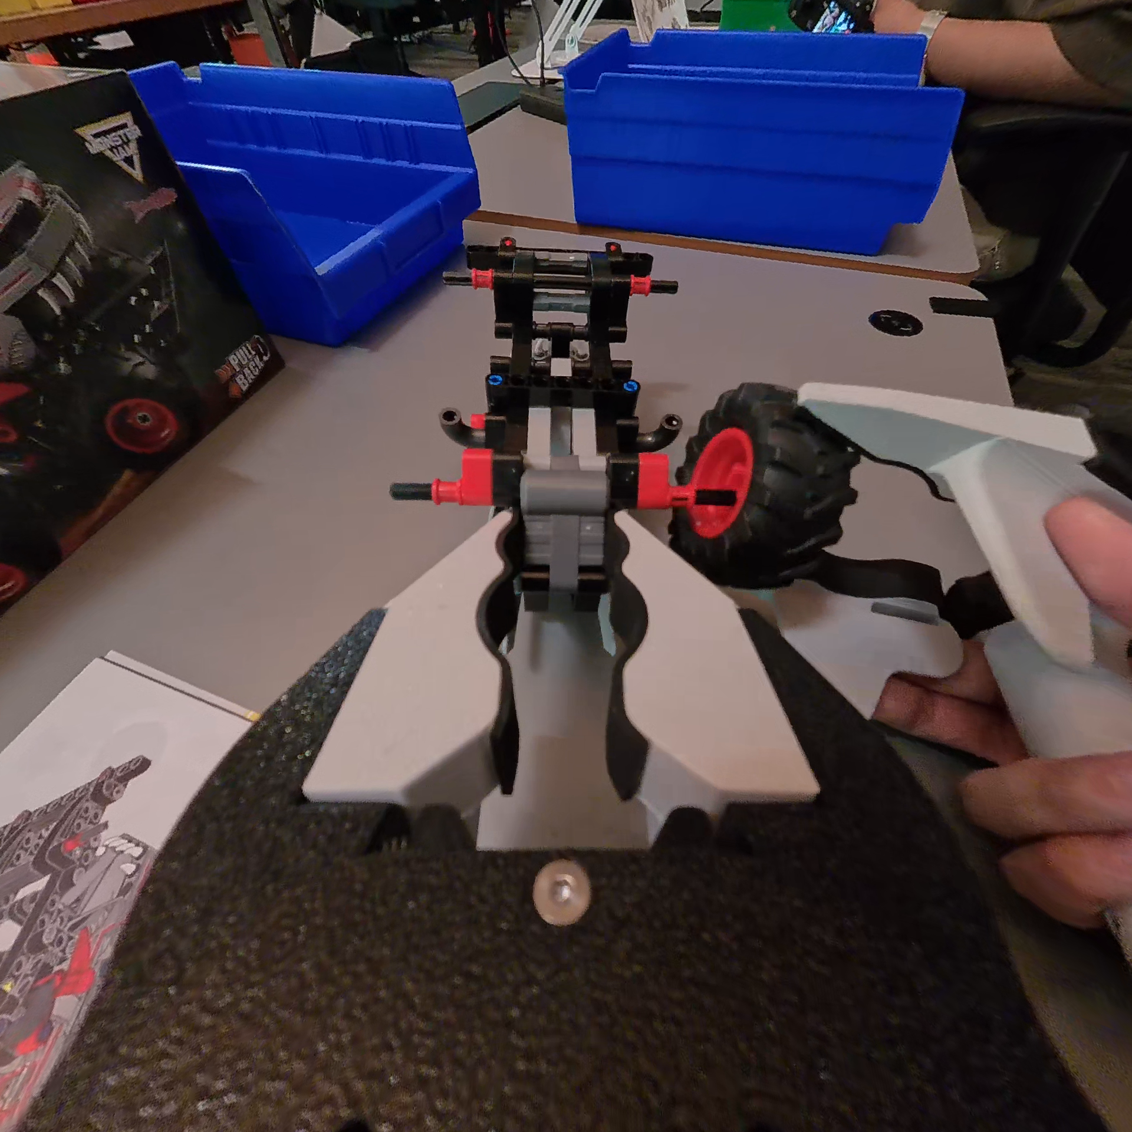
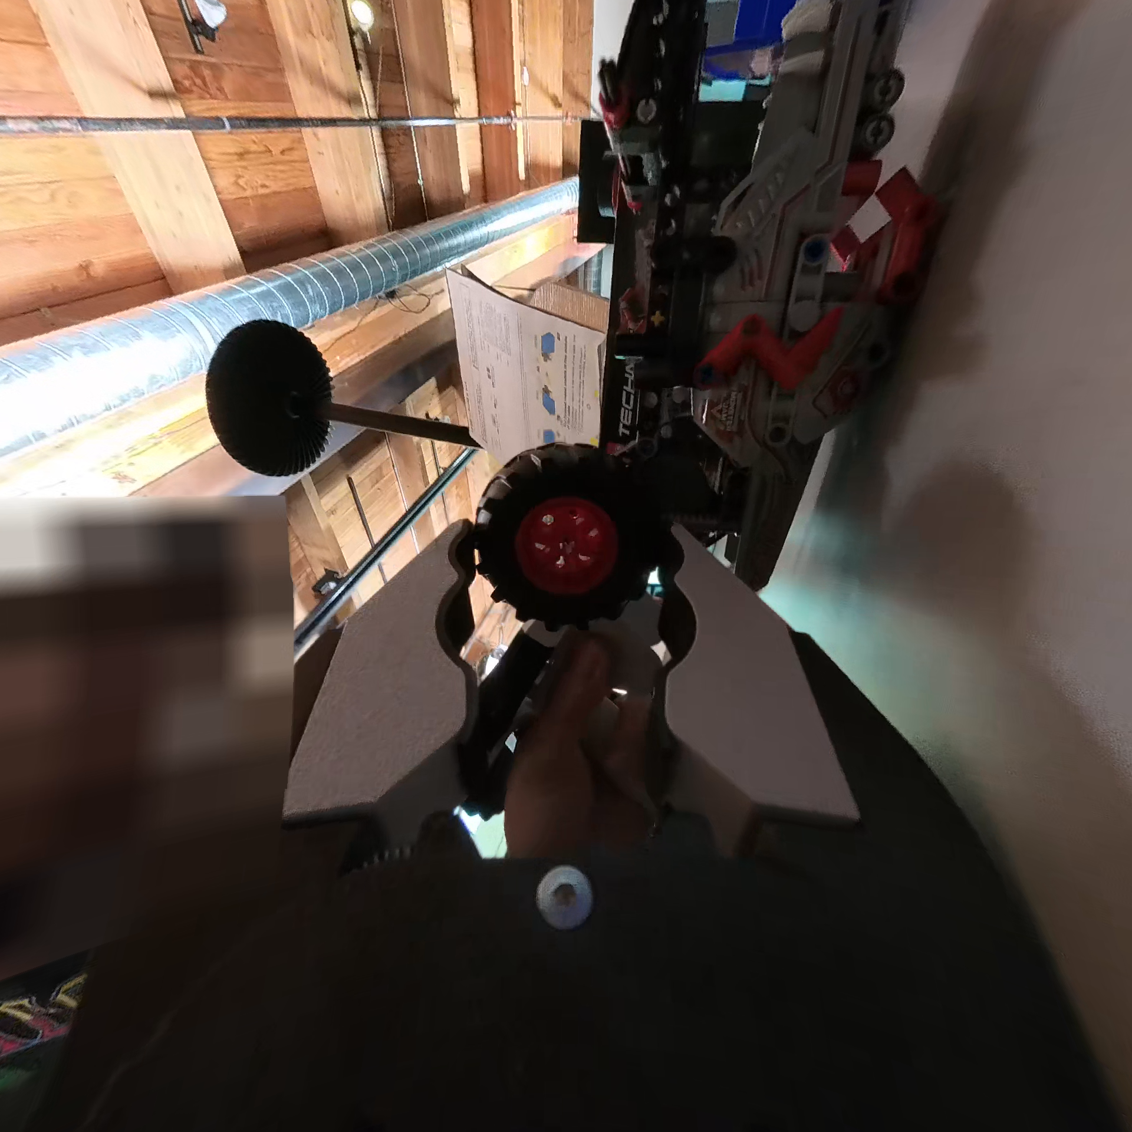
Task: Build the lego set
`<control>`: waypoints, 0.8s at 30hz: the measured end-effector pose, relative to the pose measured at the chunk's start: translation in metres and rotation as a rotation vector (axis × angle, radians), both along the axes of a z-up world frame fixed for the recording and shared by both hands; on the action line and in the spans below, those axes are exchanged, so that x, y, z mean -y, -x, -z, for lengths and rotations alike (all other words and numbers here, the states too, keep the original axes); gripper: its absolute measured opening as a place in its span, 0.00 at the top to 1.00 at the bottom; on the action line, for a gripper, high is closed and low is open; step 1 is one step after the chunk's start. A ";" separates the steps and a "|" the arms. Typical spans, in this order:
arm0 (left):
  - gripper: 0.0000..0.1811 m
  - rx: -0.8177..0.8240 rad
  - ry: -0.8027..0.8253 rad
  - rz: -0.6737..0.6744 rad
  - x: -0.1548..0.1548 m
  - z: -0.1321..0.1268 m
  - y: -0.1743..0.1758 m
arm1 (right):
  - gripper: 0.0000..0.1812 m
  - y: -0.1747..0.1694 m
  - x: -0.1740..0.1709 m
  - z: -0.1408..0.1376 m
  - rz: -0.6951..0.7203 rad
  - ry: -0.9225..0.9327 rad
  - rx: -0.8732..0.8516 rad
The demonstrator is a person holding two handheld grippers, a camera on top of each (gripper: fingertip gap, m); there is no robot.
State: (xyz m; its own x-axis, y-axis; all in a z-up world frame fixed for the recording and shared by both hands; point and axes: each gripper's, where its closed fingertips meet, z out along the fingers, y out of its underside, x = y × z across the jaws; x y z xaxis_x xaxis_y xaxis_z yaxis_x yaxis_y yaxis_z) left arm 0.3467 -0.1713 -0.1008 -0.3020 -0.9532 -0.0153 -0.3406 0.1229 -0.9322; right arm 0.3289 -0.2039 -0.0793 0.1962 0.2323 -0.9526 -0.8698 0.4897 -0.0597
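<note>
A black, red and grey lego chassis (image 1: 560, 392) stands on the grey table (image 1: 294, 551), pointing away from me. My left gripper (image 1: 563, 545) is shut on the chassis's near grey end. My right gripper (image 1: 790, 499) comes in from the right, shut on a black tyre with a red hub (image 1: 720, 484). The hub sits at the tip of the near axle's right end (image 1: 680, 495). In the right wrist view, turned sideways, the same wheel (image 2: 566, 545) is clamped between the right gripper (image 2: 566, 551) fingers. The axle's left end (image 1: 410, 490) is bare.
Two blue bins (image 1: 343, 233) (image 1: 753, 141) stand behind the chassis. The set's box (image 1: 92, 306) stands at the left and also shows in the right wrist view (image 2: 784, 275). The instruction booklet (image 1: 92, 827) lies near left. A hand (image 1: 1053, 796) holds the right gripper.
</note>
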 end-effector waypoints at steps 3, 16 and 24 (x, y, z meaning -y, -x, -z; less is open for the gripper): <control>0.87 0.012 -0.024 0.000 0.001 0.000 0.000 | 0.67 0.003 -0.003 0.000 -0.022 0.013 0.017; 0.87 0.070 -0.140 -0.020 -0.002 0.003 -0.001 | 0.67 0.000 -0.004 0.007 -0.048 0.172 0.085; 0.87 0.060 -0.139 -0.032 -0.004 0.006 -0.002 | 0.68 0.001 -0.006 0.010 -0.029 0.086 -0.044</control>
